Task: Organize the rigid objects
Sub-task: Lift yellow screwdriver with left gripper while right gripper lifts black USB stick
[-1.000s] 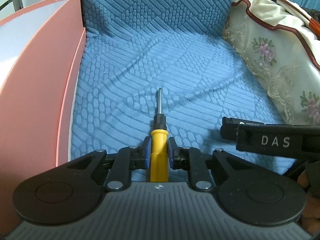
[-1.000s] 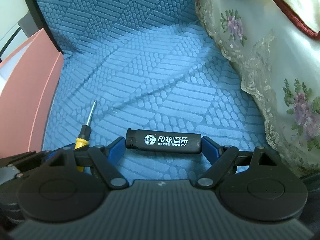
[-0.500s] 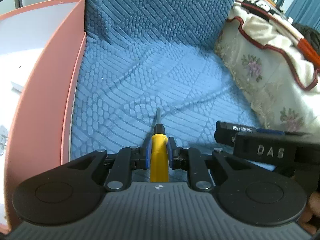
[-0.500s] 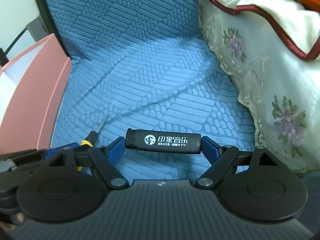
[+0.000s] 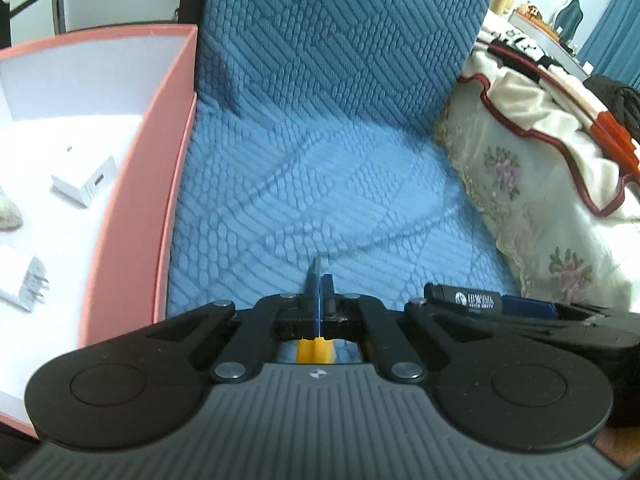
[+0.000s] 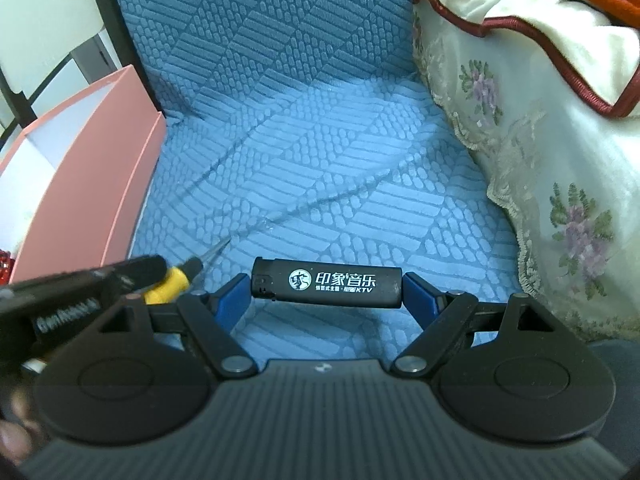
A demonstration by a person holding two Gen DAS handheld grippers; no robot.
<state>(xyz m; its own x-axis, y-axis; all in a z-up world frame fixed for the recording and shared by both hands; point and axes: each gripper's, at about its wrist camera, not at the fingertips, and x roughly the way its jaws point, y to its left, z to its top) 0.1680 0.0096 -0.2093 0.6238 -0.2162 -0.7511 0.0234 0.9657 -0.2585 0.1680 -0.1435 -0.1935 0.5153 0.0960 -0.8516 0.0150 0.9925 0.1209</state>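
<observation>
Lighter: black plastic lighter [image 6: 326, 283], rigid, light, slick; gripped end to end by right gripper [image 6: 326, 300], jaws wide, above blue quilted seat [image 6: 340, 184].
Screwdriver: yellow-handled screwdriver [image 6: 170, 282], stiff; left gripper [image 5: 318, 308] jaws fully closed on it.
Destination: probably the pink box [image 5: 140, 208].

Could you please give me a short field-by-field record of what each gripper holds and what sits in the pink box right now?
left gripper: shut on the yellow-handled screwdriver
right gripper: clamped on the ends of the black lighter, which lies crosswise
surface: blue textured cushion
pink box: beside the cushion, open top
box contents: two white chargers, one with its prongs showing
</observation>
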